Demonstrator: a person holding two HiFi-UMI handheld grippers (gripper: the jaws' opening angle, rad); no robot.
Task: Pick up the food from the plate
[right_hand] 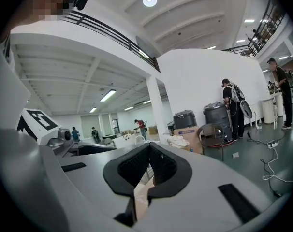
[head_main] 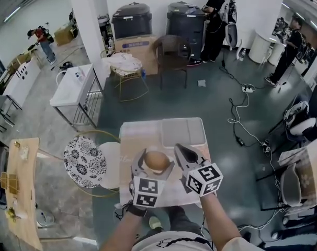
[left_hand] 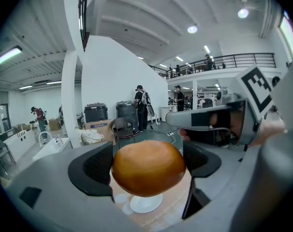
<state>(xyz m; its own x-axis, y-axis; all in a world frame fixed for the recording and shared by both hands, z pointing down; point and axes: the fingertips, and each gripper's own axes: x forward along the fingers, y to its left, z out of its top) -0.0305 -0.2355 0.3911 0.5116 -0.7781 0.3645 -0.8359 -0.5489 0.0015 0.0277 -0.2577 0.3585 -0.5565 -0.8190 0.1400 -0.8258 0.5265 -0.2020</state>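
Observation:
A round golden-brown bun (head_main: 157, 161) hangs above the small table (head_main: 143, 135), clamped between the jaws of my left gripper (head_main: 154, 163). In the left gripper view the bun (left_hand: 148, 167) fills the gap between the black pads, and a small white plate (left_hand: 146, 203) lies on the table below it. My right gripper (head_main: 185, 156) hovers just to the right of the bun with its jaws together and nothing held; in its own view the right gripper (right_hand: 149, 170) has its pads meeting.
A grey tray (head_main: 183, 132) lies on the table's far right part. A patterned round stool (head_main: 84, 161) and a white stool (head_main: 110, 164) stand left of the table. Cables (head_main: 241, 114) run over the floor at right. Bins (head_main: 131, 19), a chair (head_main: 172, 56) and people stand far off.

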